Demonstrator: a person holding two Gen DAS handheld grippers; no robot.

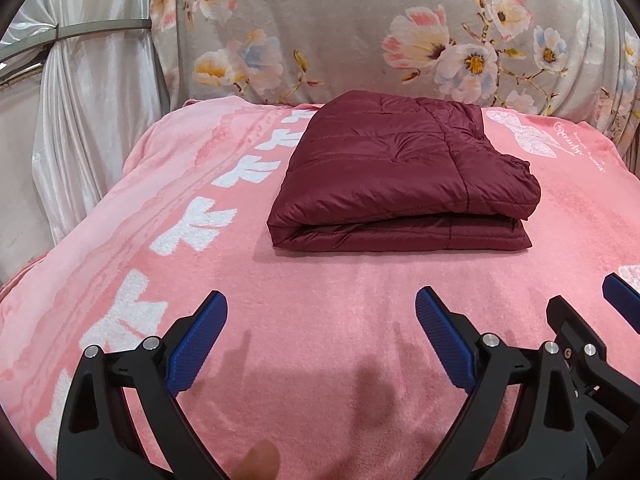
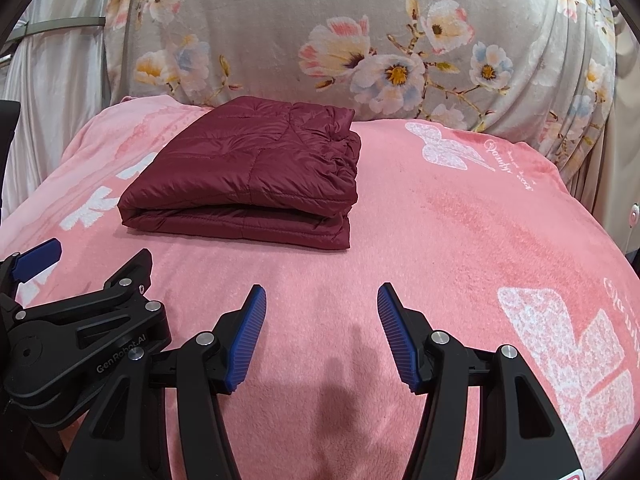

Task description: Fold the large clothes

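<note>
A dark red quilted jacket (image 1: 396, 176) lies folded into a thick rectangle on the pink blanket (image 1: 320, 292); in the right wrist view the jacket (image 2: 248, 184) sits left of centre. My left gripper (image 1: 322, 304) hovers open over bare blanket, a good way short of the jacket's folded edge, nothing between its blue pads. My right gripper (image 2: 322, 300) is open too, likewise over bare blanket and short of the jacket. The two grippers sit side by side: the right one shows at the left wrist view's right edge, the left one at the right wrist view's left edge.
A grey flowered cloth (image 1: 360, 32) rises behind the blanket like a backrest. White satin curtain (image 1: 92, 120) hangs at the left. The pink blanket (image 2: 480, 240) carries white bow prints. A fingertip (image 1: 258, 460) shows at the bottom of the left wrist view.
</note>
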